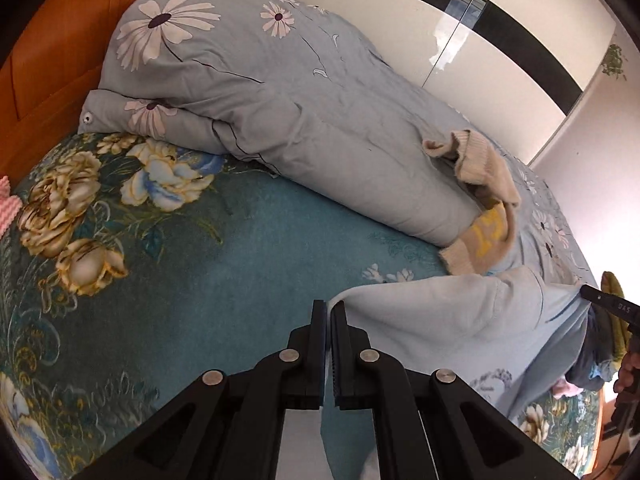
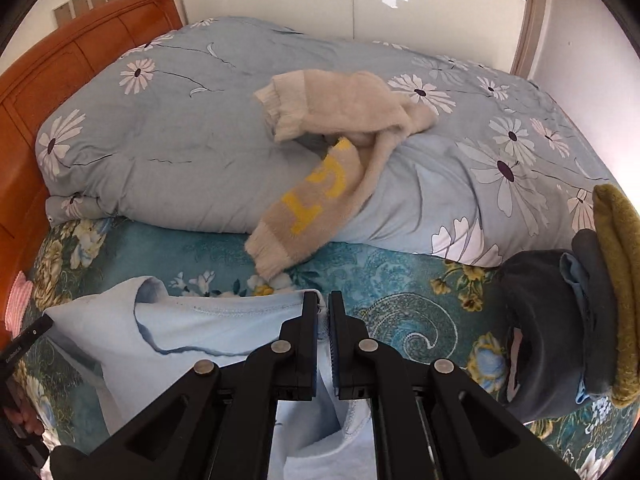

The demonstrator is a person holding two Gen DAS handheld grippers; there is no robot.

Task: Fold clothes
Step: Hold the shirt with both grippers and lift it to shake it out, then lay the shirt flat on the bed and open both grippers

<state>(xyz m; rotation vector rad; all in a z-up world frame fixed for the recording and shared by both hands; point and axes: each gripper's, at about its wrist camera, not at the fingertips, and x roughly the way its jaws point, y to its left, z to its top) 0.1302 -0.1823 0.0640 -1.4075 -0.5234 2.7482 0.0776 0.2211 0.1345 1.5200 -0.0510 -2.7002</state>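
A pale blue sweatshirt (image 1: 452, 312) lies across the teal floral bedsheet (image 1: 224, 264). My left gripper (image 1: 329, 308) is shut on one corner of its edge, with cloth pinched between the pads. In the right wrist view the same sweatshirt (image 2: 208, 332) stretches to the left, and my right gripper (image 2: 323, 300) is shut on its stitched hem. The left gripper's tip (image 2: 28, 340) shows at the far left edge, held by a hand. A beige knitted sweater (image 2: 332, 152) with yellow letters lies crumpled over the duvet.
A grey-blue daisy duvet (image 2: 208, 136) is bunched along the far side of the bed. A stack of folded dark and olive clothes (image 2: 568, 320) sits at the right. An orange wooden headboard (image 2: 72, 60) stands to the left, with white wardrobe doors (image 2: 360, 8) behind.
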